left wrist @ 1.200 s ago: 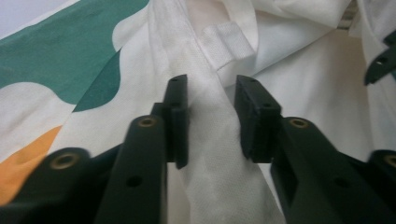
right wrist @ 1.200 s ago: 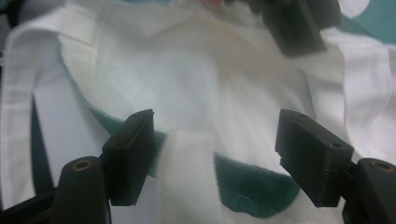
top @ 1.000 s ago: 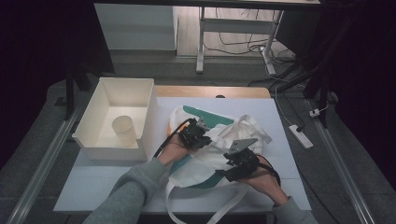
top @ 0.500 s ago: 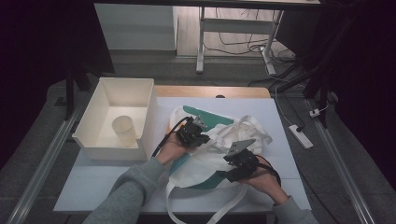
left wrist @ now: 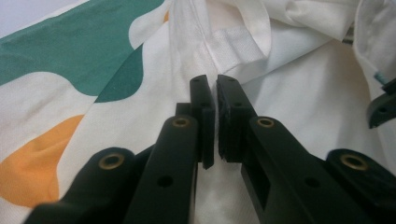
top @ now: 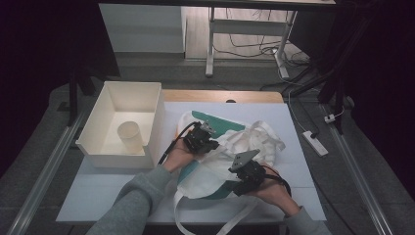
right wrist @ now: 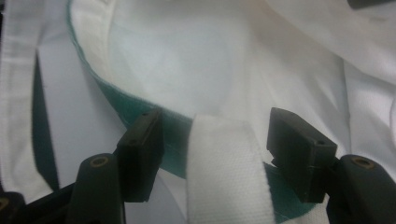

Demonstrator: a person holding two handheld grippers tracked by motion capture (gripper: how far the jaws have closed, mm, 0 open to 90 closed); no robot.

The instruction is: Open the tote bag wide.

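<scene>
Both forearms reach in from below. The left gripper [top: 204, 139] has its jaws pressed nearly together. The right gripper [top: 244, 171] has just been closing, its jaws apart with a strap between them, untouched.

Tote bag [top: 215, 166] is matt woven cloth; its strap [right wrist: 226, 172] coarser webbing; bin [top: 93, 142] smooth matt plastic.

No legible text, label, brand, number or sign appears in any view. The cloth bag [top: 222, 159] on the bench [top: 122, 196] bears only plain green and orange shapes; the white bin [top: 128, 125] at the left edge is unmarked.
</scene>
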